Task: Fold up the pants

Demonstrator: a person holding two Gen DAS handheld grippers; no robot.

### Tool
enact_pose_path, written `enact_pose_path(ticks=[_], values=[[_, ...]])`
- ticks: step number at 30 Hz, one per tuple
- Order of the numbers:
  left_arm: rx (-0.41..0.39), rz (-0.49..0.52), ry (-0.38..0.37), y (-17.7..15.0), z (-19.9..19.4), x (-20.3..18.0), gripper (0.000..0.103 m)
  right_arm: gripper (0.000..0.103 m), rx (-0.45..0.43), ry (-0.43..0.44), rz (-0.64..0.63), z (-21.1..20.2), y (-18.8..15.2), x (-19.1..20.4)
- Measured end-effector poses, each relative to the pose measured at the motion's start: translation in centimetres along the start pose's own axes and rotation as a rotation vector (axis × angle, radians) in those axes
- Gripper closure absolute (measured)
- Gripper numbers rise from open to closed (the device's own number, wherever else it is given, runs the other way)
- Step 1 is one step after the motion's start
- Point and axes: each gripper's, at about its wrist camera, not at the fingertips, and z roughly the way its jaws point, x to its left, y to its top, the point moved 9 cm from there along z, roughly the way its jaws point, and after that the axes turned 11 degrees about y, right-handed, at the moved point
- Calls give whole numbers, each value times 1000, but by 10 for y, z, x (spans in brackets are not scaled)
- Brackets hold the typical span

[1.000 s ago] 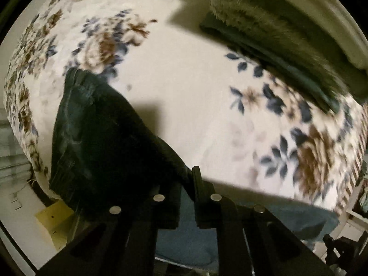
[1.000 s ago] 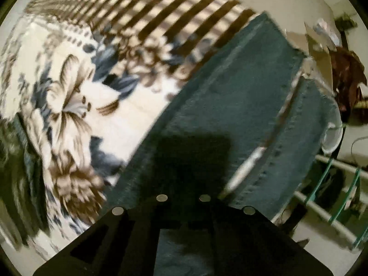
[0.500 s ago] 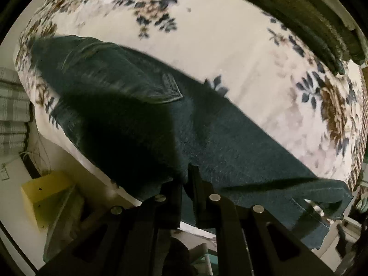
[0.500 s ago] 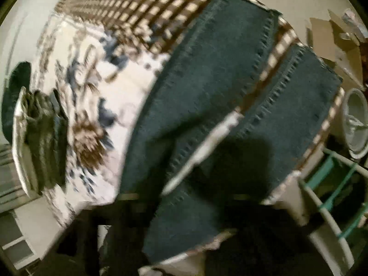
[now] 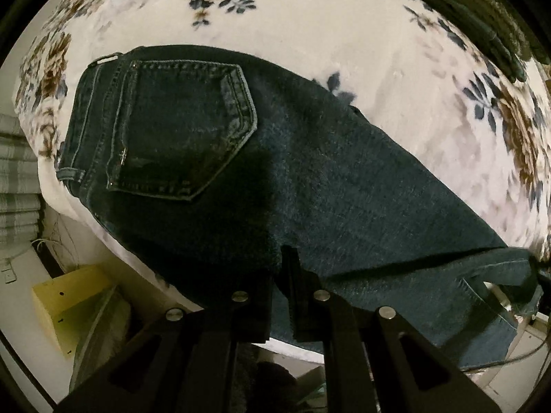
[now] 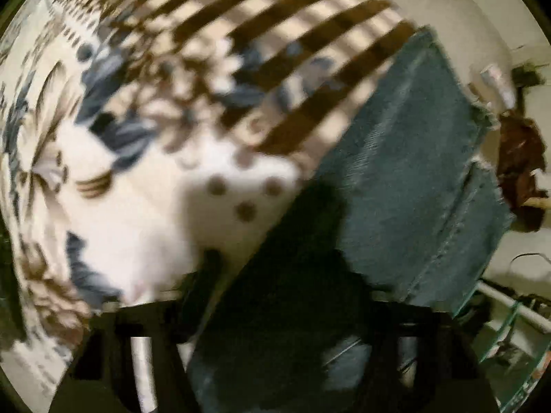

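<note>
Denim at the left fingers: the left gripper (image 5: 280, 275) has its two black fingers drawn close together with the near edge of the pants (image 5: 310, 186) pinched between them, at the front edge of the bed.
Left fingers: one finger (image 5: 296, 285) stands just right of the pinched fold, the other just left of it; only a narrow slot of cloth separates them.
Pants, left view: dark blue jeans lie flat across the floral blanket (image 5: 344, 41), seat side up, running from the waistband at the left to the leg ends at the far right.
Back pocket: a stitched back pocket (image 5: 182, 130) shows on the seat, left of centre, with the waistband just beyond it to the left.
Shadow: a dark shadow falls on the denim between the pocket and the gripper.
Right gripper: the right gripper (image 6: 275, 327) sits low in a blurred picture; its fingers stand wide apart, and denim fills the space between them, but I cannot tell whether they hold it.
Pants, right view: the two legs (image 6: 413, 172) lie side by side and reach toward the upper right, their frayed hems at the bed's edge.
Blanket, right view: the floral print gives way farther off to a brown and cream striped border (image 6: 275, 24).
Beside the bed: a yellow box (image 5: 72, 303) stands on the floor below the left edge.
Far corner: folded dark green cloth (image 5: 489, 17) lies on the bed at the upper right of the left view.
</note>
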Motion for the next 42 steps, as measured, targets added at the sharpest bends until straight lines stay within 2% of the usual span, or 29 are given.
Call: enact_pose_path(ticks=[1,3,9,16,19,21,22,24,26,28,30,32,36,38,40,42], values=[[-3,1,0,0,0,2,97,91,-17,31,-3,-8,-2,-6],[-4,2,-7,-5,3,7,97,99,-40,57,-1,-23,-11,-27],[13,14,20,-23,24,25,97,99,-30,192,78,-50,-53,-101],[54,27,45,-38,50,44,97,99,79,241,242,-18,-106,-198],[57,4,16,-41,48,53,96,82,74,297,264,-24,-111,-215],[45,-13,-13,-43,44,63,96,66,27,360,278,-39,-107,-225],[44,-22,-32,-43,41,67,96,64,10,385,281,-46,-105,-228],[42,-59,-88,-43,36,79,92,61,-17,428,268,-61,-100,-226],[32,-93,-112,-39,30,92,79,60,-2,462,244,-68,-106,-220],[14,-138,-123,-30,23,109,50,60,36,497,202,-70,-124,-198],[-19,-200,-120,-17,17,133,40,60,105,528,142,-64,-156,-163],[-48,-251,-109,-3,19,160,39,60,194,567,86,-48,-195,-122],[-44,-334,-57,22,38,196,39,60,345,623,38,-16,-273,-58],[-31,-370,-16,33,58,218,39,60,380,624,43,-2,-300,-40],[-4,-397,-13,43,80,232,39,60,404,629,64,10,-321,-21],[22,-409,-50,53,98,236,39,60,385,599,84,21,-331,-9]])
